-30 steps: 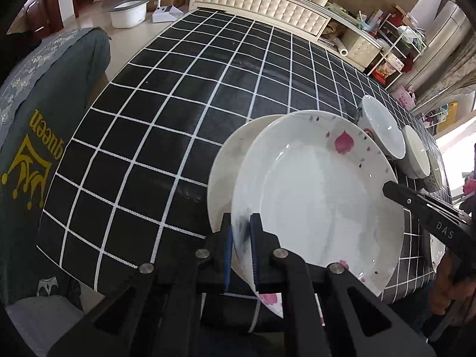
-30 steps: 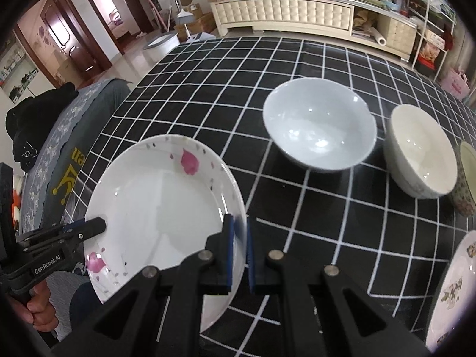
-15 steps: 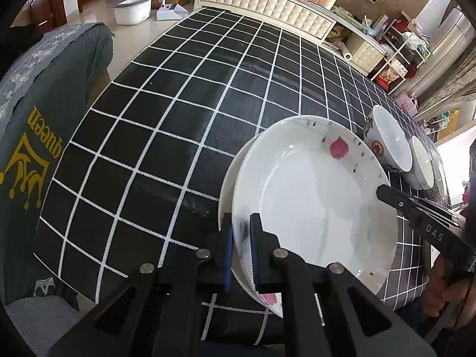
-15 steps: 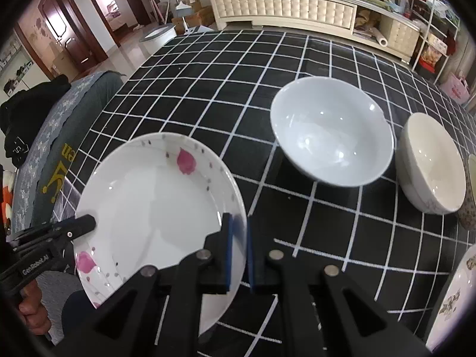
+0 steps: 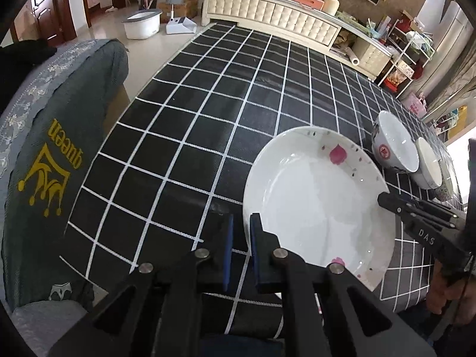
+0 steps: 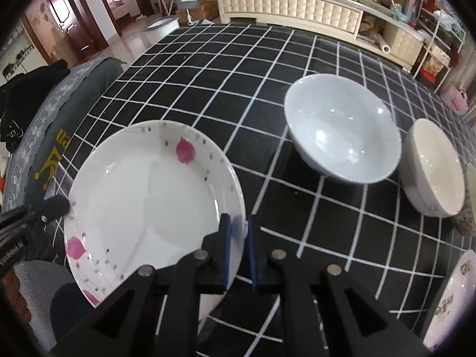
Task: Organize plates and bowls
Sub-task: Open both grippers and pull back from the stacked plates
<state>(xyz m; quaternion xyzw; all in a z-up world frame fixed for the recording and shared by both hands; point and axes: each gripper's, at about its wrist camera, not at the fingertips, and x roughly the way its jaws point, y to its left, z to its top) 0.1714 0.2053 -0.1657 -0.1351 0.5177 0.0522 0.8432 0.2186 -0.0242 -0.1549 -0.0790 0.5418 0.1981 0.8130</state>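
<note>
A white plate with pink petals [image 5: 315, 196] lies near the front edge of the black checked table [image 5: 208, 95]. My left gripper [image 5: 239, 238] sits just left of its rim, jaws slightly apart with nothing between them. My right gripper [image 6: 238, 238] is shut on the plate's right rim [image 6: 148, 196]; it also shows in the left wrist view [image 5: 416, 214]. The left gripper's tip shows in the right wrist view [image 6: 50, 206] at the plate's left rim. A white bowl [image 6: 342, 128] and a cream bowl [image 6: 431, 166] stand to the right.
A grey chair cover with yellow print [image 5: 50, 163] stands left of the table. A flowered plate [image 6: 452, 300] lies at the front right edge. Another patterned bowl [image 6: 470, 208] is partly seen far right. A cream cabinet [image 5: 273, 15] lines the back.
My left gripper has let go of the plate's rim and moved off to the left. The plate has come down over the plain plate, now hidden. My right gripper still holds it.
</note>
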